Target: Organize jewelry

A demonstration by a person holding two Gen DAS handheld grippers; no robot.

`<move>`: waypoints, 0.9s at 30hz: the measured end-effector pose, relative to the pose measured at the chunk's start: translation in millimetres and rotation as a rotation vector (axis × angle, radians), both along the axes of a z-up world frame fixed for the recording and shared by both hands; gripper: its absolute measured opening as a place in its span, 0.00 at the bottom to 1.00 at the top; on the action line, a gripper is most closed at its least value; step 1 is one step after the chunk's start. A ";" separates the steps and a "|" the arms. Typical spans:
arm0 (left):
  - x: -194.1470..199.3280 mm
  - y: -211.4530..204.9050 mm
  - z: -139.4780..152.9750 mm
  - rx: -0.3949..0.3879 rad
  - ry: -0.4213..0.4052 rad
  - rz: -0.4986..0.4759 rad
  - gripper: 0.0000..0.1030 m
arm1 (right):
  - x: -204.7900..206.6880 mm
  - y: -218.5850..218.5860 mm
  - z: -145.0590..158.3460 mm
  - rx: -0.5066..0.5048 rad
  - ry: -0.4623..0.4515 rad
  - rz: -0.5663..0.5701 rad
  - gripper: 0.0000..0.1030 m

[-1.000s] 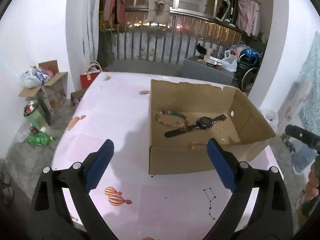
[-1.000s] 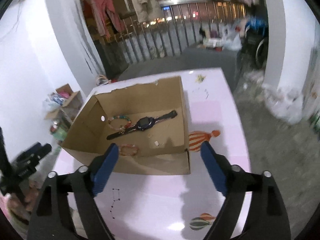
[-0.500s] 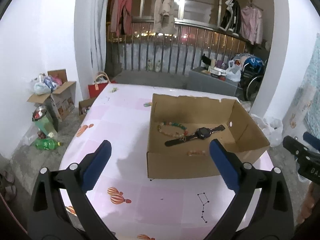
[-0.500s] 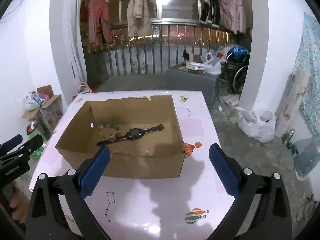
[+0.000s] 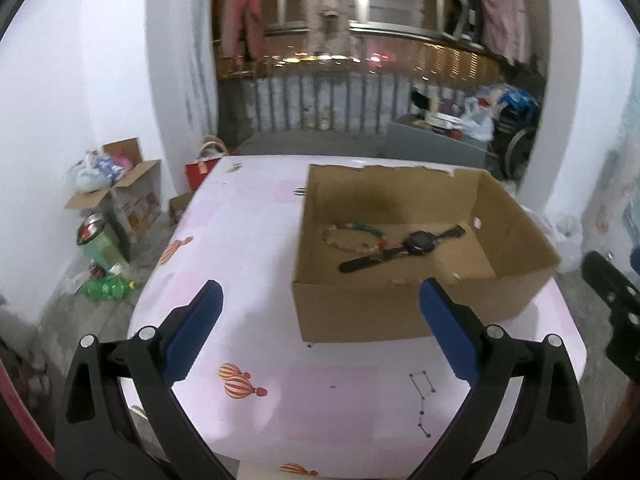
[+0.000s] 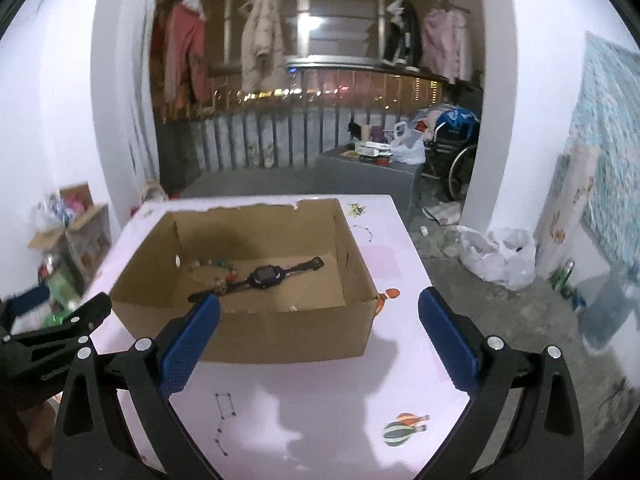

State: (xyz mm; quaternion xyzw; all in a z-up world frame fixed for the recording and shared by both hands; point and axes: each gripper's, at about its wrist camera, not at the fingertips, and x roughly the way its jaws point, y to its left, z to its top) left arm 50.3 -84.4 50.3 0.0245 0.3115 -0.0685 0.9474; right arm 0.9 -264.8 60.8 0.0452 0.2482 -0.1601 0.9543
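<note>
An open cardboard box (image 5: 516, 300) (image 6: 248, 336) stands on the pink table (image 5: 248, 248) (image 6: 312, 408). Inside lie a black watch (image 5: 416, 242) (image 6: 266, 276), a colourful bead bracelet (image 5: 352, 236) (image 6: 214, 270) beside it, and a small pinkish bracelet (image 5: 404, 281) half hidden behind the box's near wall. My left gripper (image 5: 320, 300) is open, held back from the box's near left corner, nothing between its blue pads. My right gripper (image 6: 320, 310) is open too, in front of the near wall, empty. The other gripper shows at each view's edge.
Cardboard boxes (image 5: 124, 196), bags and a green bottle (image 5: 106, 288) sit on the floor left of the table. A white plastic bag (image 6: 500, 256) and cans lie on the floor to the right. A railing with hanging clothes (image 6: 260, 48) stands behind.
Both grippers have drawn back from the box, which now sits farther off and lower in view. The right view has swung left to face the box squarely. The jewelry has not moved.
</note>
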 end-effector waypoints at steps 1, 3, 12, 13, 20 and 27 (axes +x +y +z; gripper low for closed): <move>0.9 1.4 -1.3 0.000 0.003 0.007 0.92 | -0.1 -0.1 -1.0 0.002 -0.003 -0.002 0.94; 2.9 4.3 -2.4 -0.002 0.014 0.013 0.92 | 0.9 0.5 -1.9 -0.024 -0.002 -0.005 0.94; 7.2 2.1 -6.4 0.022 0.058 0.005 0.92 | 10.5 0.0 -5.2 -0.044 0.045 0.000 0.94; 7.9 1.7 -7.1 0.022 0.065 0.004 0.92 | 11.3 -0.4 -5.6 -0.043 0.052 0.003 0.94; 11.6 0.1 -8.0 0.025 0.079 0.010 0.92 | 15.4 -3.1 -7.3 -0.030 0.073 0.000 0.94; 16.0 -0.9 -13.3 0.026 0.113 0.004 0.92 | 22.3 -4.6 -11.4 -0.003 0.105 0.000 0.94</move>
